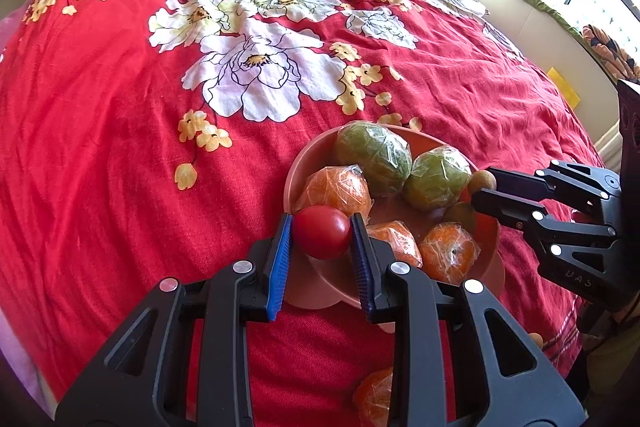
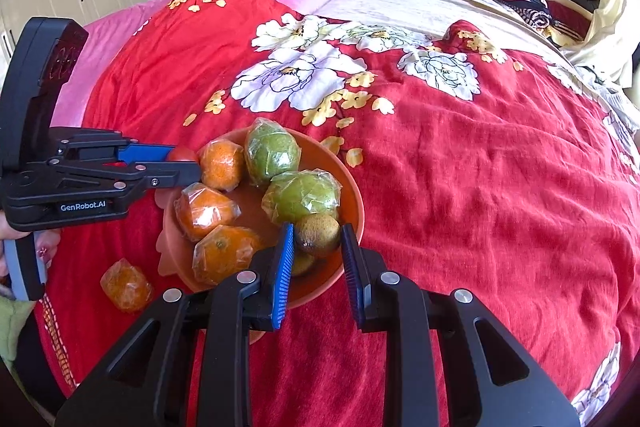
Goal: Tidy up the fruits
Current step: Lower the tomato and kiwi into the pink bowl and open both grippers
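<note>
The left gripper (image 1: 322, 231) pinched a smooth, probably soft round red tomato (image 1: 322, 231) at its widest girth between the fingers, while the right gripper (image 2: 317, 240) likewise clamped a fuzzy brown kiwi (image 2: 318, 234).

Left claw (image 1: 322, 233) clamps a red tomato (image 1: 322, 231) over the pink bowl (image 1: 490, 259) — wrapped fruit inside.

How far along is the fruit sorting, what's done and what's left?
Done: three wrapped oranges and two wrapped green fruits lie in the bowl. In hand: the left gripper holds a tomato, the right gripper a kiwi, both over the bowl. Left: one wrapped orange on the bedspread.
</note>
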